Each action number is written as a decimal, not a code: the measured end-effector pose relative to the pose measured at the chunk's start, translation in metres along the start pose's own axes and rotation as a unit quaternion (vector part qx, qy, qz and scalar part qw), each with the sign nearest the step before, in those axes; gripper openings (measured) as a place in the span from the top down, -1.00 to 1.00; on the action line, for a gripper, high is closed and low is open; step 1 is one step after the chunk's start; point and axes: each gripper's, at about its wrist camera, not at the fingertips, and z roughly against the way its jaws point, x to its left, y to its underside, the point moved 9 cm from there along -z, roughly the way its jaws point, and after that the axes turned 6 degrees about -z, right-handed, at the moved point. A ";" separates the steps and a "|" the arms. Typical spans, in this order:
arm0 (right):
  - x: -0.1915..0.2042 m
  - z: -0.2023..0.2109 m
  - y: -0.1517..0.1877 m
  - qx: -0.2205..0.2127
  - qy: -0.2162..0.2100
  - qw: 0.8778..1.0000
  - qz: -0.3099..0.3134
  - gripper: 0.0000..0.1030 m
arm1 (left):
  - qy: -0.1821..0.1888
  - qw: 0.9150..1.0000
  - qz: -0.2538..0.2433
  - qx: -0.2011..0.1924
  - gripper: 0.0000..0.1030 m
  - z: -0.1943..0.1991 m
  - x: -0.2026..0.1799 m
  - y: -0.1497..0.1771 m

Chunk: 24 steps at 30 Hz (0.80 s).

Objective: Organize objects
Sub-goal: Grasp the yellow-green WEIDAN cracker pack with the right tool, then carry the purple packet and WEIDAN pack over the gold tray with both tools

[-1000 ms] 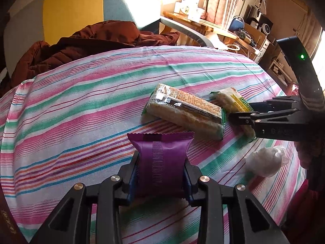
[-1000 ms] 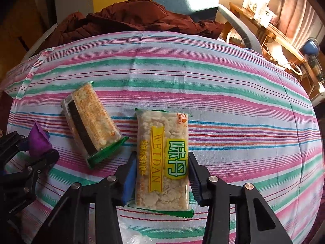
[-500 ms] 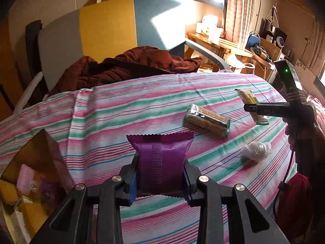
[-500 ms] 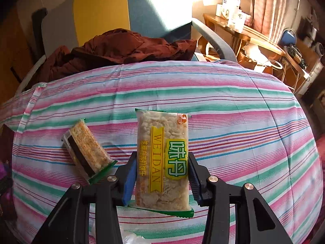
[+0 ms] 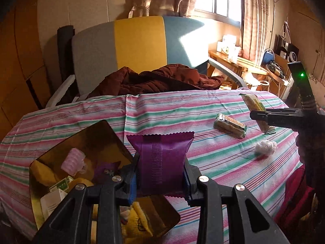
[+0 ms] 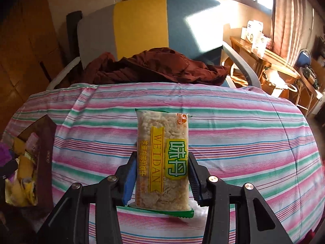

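Note:
My left gripper is shut on a purple snack packet and holds it above the near edge of a gold-lined box with several snacks in it. My right gripper is shut on a clear rice-cracker pack with a yellow and green label, lifted above the striped cloth. In the left wrist view the right gripper and its pack show at the right. A second cracker bar lies on the cloth. The box shows at the left of the right wrist view.
A crumpled white plastic wad lies on the striped cloth near the right side. A brown jacket lies on the grey, yellow and blue chair behind the table. A wooden side table with clutter stands at the far right.
Both grippers have pulled back and up from the table with their packs still held. The left gripper has swung left, so the open box has come into view under it.

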 end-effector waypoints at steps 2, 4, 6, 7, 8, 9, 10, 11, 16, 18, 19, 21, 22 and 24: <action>0.026 0.006 0.006 -0.002 -0.018 1.000 0.010 0.10 | -0.002 1.000 0.010 0.002 0.33 0.004 0.009 0.009; 0.051 0.011 0.013 -0.001 -0.036 0.999 0.019 0.10 | -0.005 1.000 0.016 0.005 0.33 0.007 0.017 0.017; 0.076 0.014 0.021 0.002 -0.055 0.998 0.028 0.10 | -0.008 1.000 0.024 0.008 0.33 0.010 0.026 0.026; 0.089 0.014 0.026 0.005 -0.064 0.997 0.032 0.10 | -0.009 0.999 0.029 0.010 0.33 0.011 0.030 0.031; 0.101 0.013 0.031 0.009 -0.072 0.997 0.037 0.10 | -0.008 0.999 0.037 0.012 0.33 0.013 0.036 0.036; 0.114 0.013 0.037 0.013 -0.080 0.996 0.040 0.10 | -0.009 0.999 0.044 0.012 0.33 0.016 0.042 0.040; 0.127 0.012 0.042 0.017 -0.090 0.995 0.044 0.10 | -0.010 0.999 0.050 0.010 0.33 0.020 0.048 0.044; 0.139 0.013 0.047 0.020 -0.101 0.994 0.047 0.10 | -0.010 0.998 0.056 0.009 0.33 0.022 0.054 0.046; 0.197 0.015 0.066 0.034 -0.145 0.987 0.066 0.10 | -0.033 0.994 0.104 0.002 0.33 0.044 0.106 0.069; 0.219 0.017 0.074 0.038 -0.157 0.984 0.078 0.10 | -0.050 0.990 0.129 0.001 0.33 0.054 0.133 0.082; 0.228 0.018 0.077 0.040 -0.162 0.982 0.084 0.10 | -0.059 0.988 0.143 0.000 0.33 0.059 0.148 0.089; 0.246 0.017 0.083 0.046 -0.170 0.980 0.098 0.10 | -0.076 0.984 0.164 0.000 0.33 0.068 0.171 0.101; 0.253 0.016 0.085 0.049 -0.171 0.978 0.104 0.10 | -0.084 0.981 0.174 0.000 0.33 0.072 0.181 0.108; 0.266 0.014 0.089 0.055 -0.176 0.976 0.116 0.10 | -0.099 0.976 0.195 0.002 0.33 0.078 0.202 0.120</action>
